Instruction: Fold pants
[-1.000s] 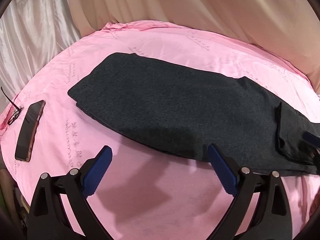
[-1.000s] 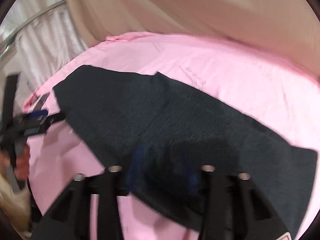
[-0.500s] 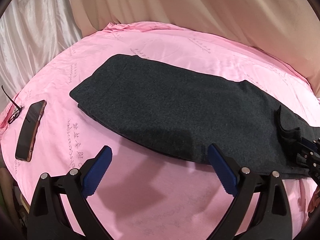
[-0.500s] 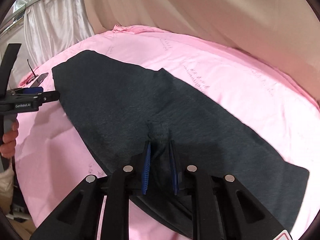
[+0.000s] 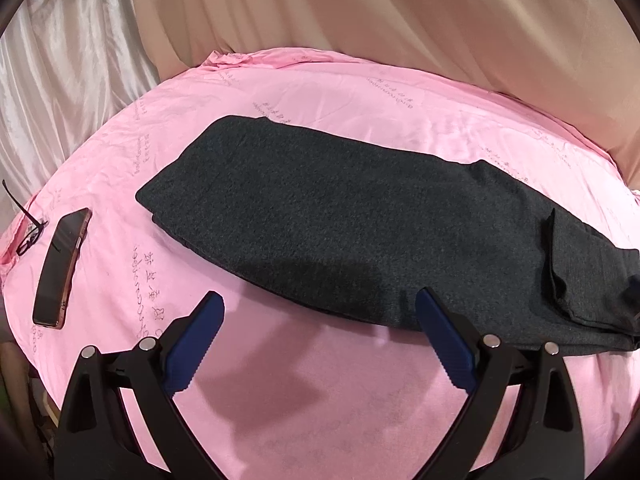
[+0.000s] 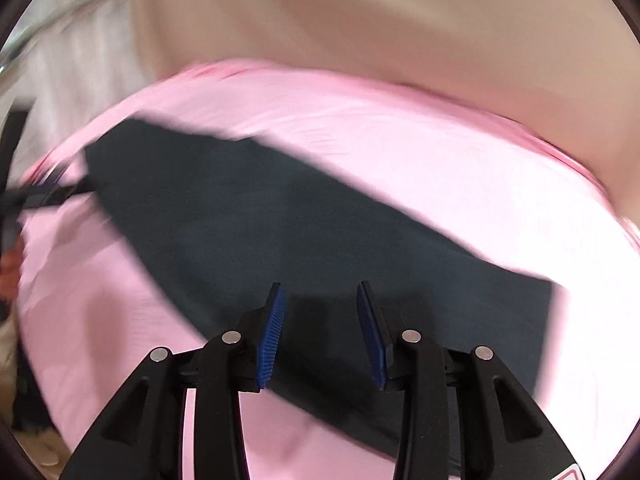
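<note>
Dark grey pants (image 5: 360, 224) lie folded lengthwise on the pink sheet (image 5: 320, 392), with a small flap turned over at the right end (image 5: 580, 268). My left gripper (image 5: 320, 312) is wide open and empty, hovering over the sheet just in front of the pants' near edge. In the blurred right wrist view the pants (image 6: 280, 220) stretch from upper left to lower right. My right gripper (image 6: 320, 300) is open and empty just above them. The left gripper (image 6: 44, 196) shows at that view's left edge.
A phone (image 5: 62, 268) in a brown case and black glasses (image 5: 28, 232) lie on the sheet at the far left. Beige curtains (image 5: 400, 20) hang behind the bed, white satin curtains (image 5: 60, 80) at the left.
My right gripper was shut on a pinch of the pants half a second ago; it has opened, let the cloth drop, and is moving fast. The left gripper has barely moved.
</note>
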Tool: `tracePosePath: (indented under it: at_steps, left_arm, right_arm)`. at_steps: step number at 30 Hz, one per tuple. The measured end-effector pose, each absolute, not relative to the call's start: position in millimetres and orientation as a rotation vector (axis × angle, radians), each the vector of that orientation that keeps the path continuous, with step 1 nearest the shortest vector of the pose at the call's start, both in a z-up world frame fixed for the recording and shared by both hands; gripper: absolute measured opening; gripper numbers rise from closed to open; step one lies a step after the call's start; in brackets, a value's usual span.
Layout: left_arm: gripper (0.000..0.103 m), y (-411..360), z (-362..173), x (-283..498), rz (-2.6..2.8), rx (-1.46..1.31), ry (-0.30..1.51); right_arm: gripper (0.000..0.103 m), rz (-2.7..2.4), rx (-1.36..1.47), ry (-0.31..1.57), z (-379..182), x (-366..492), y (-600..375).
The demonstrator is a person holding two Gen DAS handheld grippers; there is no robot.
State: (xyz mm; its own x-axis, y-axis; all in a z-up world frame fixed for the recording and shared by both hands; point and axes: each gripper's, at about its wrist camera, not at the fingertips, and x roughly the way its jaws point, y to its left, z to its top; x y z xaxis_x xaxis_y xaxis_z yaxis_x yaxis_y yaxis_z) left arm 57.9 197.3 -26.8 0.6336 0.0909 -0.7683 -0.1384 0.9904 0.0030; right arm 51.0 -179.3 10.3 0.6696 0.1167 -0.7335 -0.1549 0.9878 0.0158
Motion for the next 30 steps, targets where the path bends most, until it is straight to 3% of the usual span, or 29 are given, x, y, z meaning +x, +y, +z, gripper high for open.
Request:
tracePosePath:
  at_steps: [4,9,10,11,15,18,22,30]
  left_arm:
    - [0.095,183.2,-30.0,62.8,0.109,-0.059,0.889]
    - [0.095,154.0,-29.8,66.5,0.077,-0.034,0.896]
    - [0.095,150.1,-29.1,66.5,0.074,-0.028,0.895]
    - [0.095,145.0,-27.6,66.1,0.072,-0.021,0.893]
    - [0.095,138.0,-23.4,64.0,0.085,-0.004,0.885]
    - [0.097,132.6,-27.3,66.9,0.092,0.009,0.897]
    - [0.097,125.3,-28.5,66.8,0.08,0.022,0.904]
    - [0.097,122.4,-30.8,71.3,0.083,0.002,0.917]
  right_arm:
    - [0.038,-0.027,0.114,0.857,4.9,38.9,-250.7]
    - [0.04,0.036,0.195,0.894,-18.1,43.4,-255.7]
    - [0.022,0.04,0.179,0.905,-22.4,45.3,-253.2]
    - [0.014,0.045,0.18,0.908,-23.8,45.1,-255.2]
    - [0.009,0.001,0.259,0.874,-22.6,34.9,-291.2]
    - [0.015,0.023,0.265,0.899,-28.1,35.2,-296.4]
    - [0.042,0.06,0.243,0.775,-6.8,-0.9,-295.2]
    - [0.043,0.125,0.141,0.872,-32.8,-8.8,-268.9]
